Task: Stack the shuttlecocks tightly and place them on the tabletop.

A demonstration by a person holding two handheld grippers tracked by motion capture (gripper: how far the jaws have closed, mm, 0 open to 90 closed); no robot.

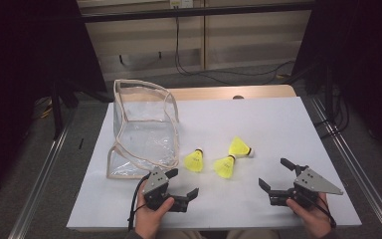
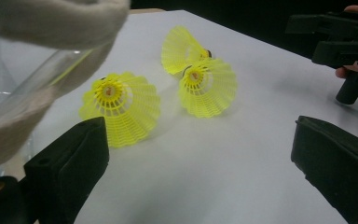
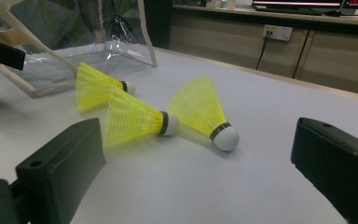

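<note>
Bright table, dark surroundings, soft shadows.

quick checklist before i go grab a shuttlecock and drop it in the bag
1. Left gripper jaws open, holding nothing: ok.
2. Right gripper jaws open, holding nothing: ok.
3. Three shuttlecocks on the table: left, middle, right: ok.
4. Free space around the target: left one lies apart, ok; middle and right ones lie close, touching cannot tell.
5. Bag mouth open enough for a drop: cannot tell.
</note>
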